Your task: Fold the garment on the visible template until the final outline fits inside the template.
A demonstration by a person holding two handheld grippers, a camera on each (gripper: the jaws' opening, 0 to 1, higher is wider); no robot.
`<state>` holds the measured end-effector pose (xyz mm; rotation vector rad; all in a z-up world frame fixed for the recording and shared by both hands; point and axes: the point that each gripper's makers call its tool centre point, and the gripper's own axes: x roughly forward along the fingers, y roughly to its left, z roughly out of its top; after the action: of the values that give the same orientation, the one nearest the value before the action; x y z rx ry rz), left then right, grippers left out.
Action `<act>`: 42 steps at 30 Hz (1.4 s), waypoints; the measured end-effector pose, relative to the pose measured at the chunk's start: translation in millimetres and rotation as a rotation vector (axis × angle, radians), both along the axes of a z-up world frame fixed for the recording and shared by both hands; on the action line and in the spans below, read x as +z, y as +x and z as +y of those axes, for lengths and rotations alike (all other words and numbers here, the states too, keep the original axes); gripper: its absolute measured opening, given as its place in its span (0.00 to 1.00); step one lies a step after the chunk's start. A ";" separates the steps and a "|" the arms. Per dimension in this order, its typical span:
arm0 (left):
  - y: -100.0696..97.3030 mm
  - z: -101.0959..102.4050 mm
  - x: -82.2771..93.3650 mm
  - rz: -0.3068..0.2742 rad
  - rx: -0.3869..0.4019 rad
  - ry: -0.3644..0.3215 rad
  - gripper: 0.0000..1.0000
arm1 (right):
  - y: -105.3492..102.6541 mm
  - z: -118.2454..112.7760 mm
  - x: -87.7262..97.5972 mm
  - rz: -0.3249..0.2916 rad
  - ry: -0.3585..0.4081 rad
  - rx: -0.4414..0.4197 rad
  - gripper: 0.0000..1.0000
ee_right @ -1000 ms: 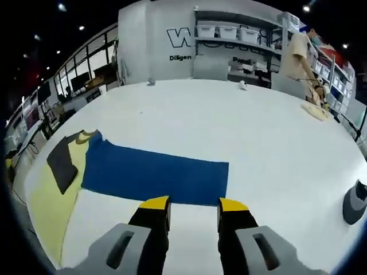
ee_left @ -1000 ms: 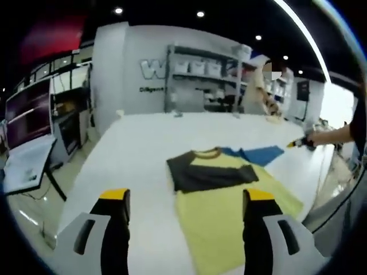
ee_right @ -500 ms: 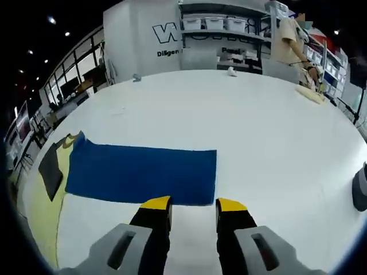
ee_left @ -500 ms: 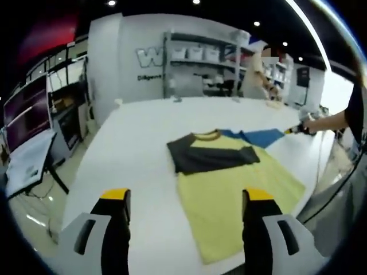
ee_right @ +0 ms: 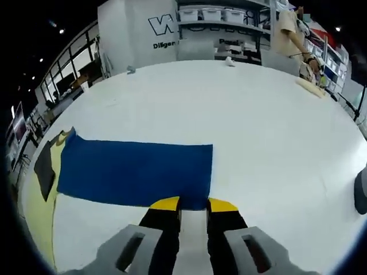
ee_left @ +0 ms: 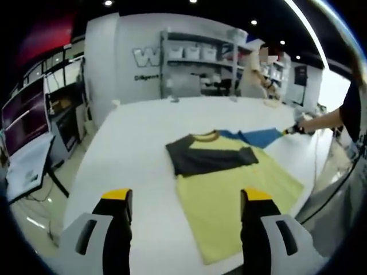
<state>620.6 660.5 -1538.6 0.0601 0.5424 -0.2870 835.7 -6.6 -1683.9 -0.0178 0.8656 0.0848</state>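
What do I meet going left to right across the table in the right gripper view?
Yellow and dark garment at the far left → blue template → right gripper at the template's near right corner → bare white table.

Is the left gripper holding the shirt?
No. In the left gripper view the left gripper hangs open above the table, its jaws wide apart and clear of the yellow shirt.
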 end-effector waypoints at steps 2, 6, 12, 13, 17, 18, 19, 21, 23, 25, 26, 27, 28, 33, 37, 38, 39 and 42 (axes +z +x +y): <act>0.0 -1.7 -0.2 -0.004 -0.005 -0.012 0.70 | -4.3 2.9 0.2 0.030 0.015 0.006 0.01; -1.6 -2.6 -0.2 -0.010 -0.012 -0.008 0.71 | 2.0 4.6 15.5 -0.026 0.074 -0.021 0.00; 1.0 0.1 4.9 -0.037 -0.008 -0.024 0.72 | 10.3 15.7 32.0 -0.089 0.138 -0.021 0.00; 1.4 -0.8 6.3 -0.041 -0.011 -0.023 0.72 | 10.0 16.8 37.3 -0.095 0.131 -0.011 0.00; 2.7 -0.2 8.5 -0.048 -0.018 -0.024 0.72 | 8.7 16.0 51.3 -0.121 0.126 -0.007 0.00; 2.5 0.1 8.8 -0.048 -0.019 -0.023 0.72 | 11.7 17.0 56.0 -0.128 0.126 -0.004 0.00; 2.2 0.5 9.1 -0.049 -0.021 -0.021 0.72 | 13.2 18.2 59.5 -0.134 0.128 -0.003 0.00; 1.2 1.3 10.5 -0.052 -0.027 -0.020 0.72 | 15.1 21.8 63.4 -0.138 0.120 0.003 0.00; 1.4 1.8 14.8 -0.069 -0.023 -0.033 0.72 | 14.4 27.7 68.4 -0.143 0.108 0.025 0.00; 2.1 2.3 15.7 -0.077 -0.016 -0.042 0.72 | 14.1 35.6 74.3 -0.149 0.111 0.035 0.00; 2.4 2.2 16.1 -0.082 -0.016 -0.042 0.72 | 13.8 38.6 77.3 -0.154 0.111 0.040 0.00; 2.5 2.6 16.8 -0.087 -0.017 -0.042 0.72 | 14.1 42.0 81.0 -0.163 0.113 0.044 0.00; 2.4 2.3 17.5 -0.090 -0.020 -0.043 0.72 | 15.8 48.6 87.2 -0.176 0.126 0.052 0.00; 0.8 0.2 19.4 -0.097 -0.020 -0.054 0.72 | 26.5 75.4 114.8 -0.251 0.202 0.071 0.00; -2.3 -3.6 19.7 -0.101 -0.027 -0.059 0.72 | 29.8 101.9 136.0 -0.295 0.247 0.108 0.00; -3.3 -4.3 20.5 -0.104 -0.031 -0.059 0.72 | 31.5 107.8 142.2 -0.303 0.265 0.122 0.00; -3.9 -4.3 21.3 -0.107 -0.029 -0.059 0.73 | 31.9 110.8 144.6 -0.305 0.275 0.128 0.00; -5.3 0.1 24.4 -0.123 -0.010 -0.078 0.73 | 34.0 138.0 170.4 -0.355 0.327 0.178 0.00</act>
<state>615.3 660.5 -1514.2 0.0051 0.4081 -0.3122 869.8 131.4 -1513.5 0.1920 0.4866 0.3786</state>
